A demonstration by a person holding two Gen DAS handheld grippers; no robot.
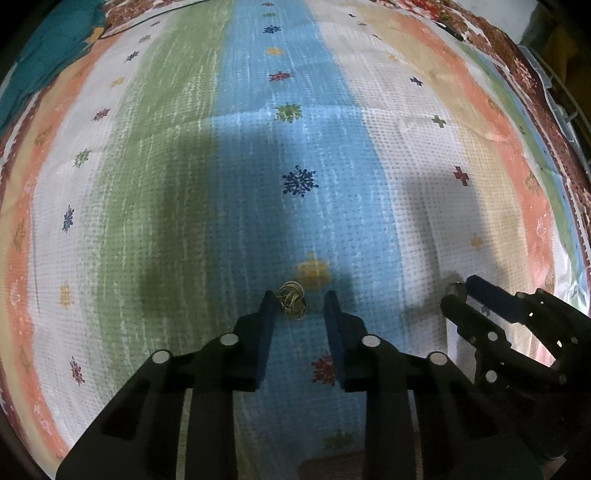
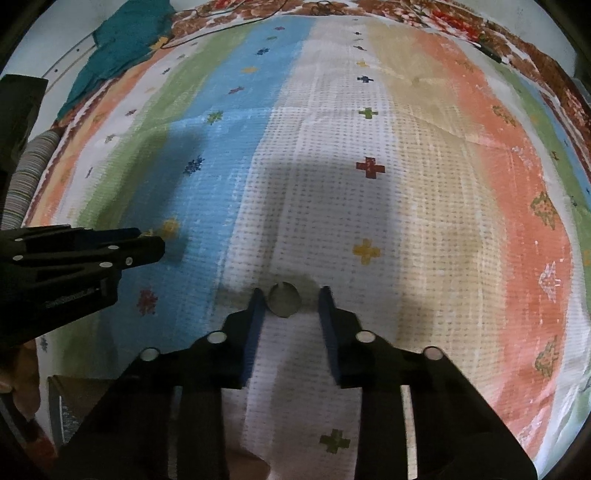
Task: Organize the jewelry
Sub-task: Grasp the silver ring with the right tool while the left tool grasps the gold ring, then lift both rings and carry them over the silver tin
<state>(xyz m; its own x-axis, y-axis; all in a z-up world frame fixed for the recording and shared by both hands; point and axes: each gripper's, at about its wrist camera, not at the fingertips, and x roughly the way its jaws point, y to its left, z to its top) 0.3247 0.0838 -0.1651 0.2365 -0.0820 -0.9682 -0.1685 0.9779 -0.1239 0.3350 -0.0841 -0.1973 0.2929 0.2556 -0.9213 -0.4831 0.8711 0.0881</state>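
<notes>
Left wrist, left claw (image 1: 300,299) spread around tangled chain (image 1: 291,298)

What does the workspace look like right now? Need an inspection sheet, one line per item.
Surface: striped woven cloth with small flower and cross motifs, creased across the middle.
Job's things: gold tangled jewelry piece on the blue stripe; round grey disc-like piece on the white stripe, type unclear.
Clutter: teal fabric bunched at the far left corner.
Grippers: left gripper open, jewelry piece between its fingertips, nearer one finger; right gripper open around the disc.
Cables: thin dark cable along the far edge of the cloth.
Surroundings: floral patterned border beyond the cloth; rest too dark to tell.
</notes>
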